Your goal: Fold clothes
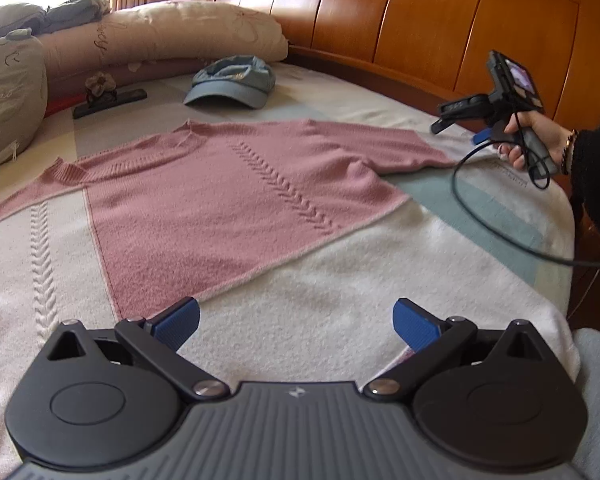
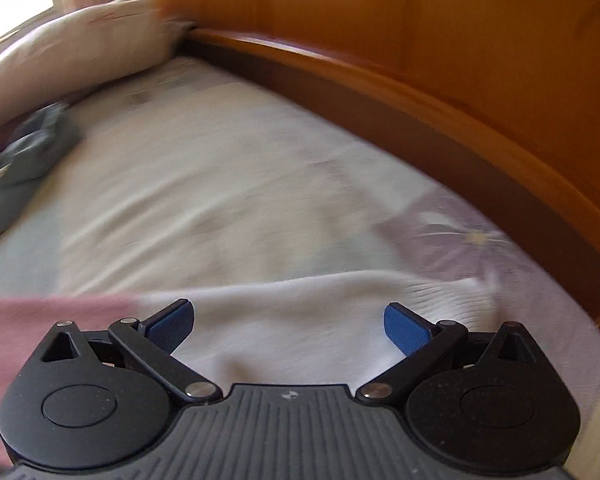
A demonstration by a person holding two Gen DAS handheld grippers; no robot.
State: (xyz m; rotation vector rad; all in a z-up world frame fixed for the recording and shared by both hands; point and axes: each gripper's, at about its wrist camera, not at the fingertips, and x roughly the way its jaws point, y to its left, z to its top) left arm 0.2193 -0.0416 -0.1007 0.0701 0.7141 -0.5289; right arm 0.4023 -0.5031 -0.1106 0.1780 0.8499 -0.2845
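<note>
A pink and white knit sweater (image 1: 228, 200) lies spread flat on the bed, front up, with its sleeves stretched out to both sides. My left gripper (image 1: 296, 312) is open above the white lower part of the sweater, holding nothing. A hand holds my right gripper (image 1: 458, 124) at the far right, near the end of the sweater's right sleeve (image 1: 400, 148). In the right wrist view, which is blurred, the right gripper (image 2: 288, 316) is open just above the sleeve's white cuff (image 2: 340, 304), with the pink part (image 2: 40, 320) to the left.
A blue cap (image 1: 230, 80) lies beyond the sweater's collar, and pillows (image 1: 180, 36) are stacked at the back left. A wooden headboard (image 1: 420, 20) runs along the back and right. A black cable (image 1: 480, 216) loops over the bed's right edge. A dark bar (image 1: 108, 100) lies by the pillows.
</note>
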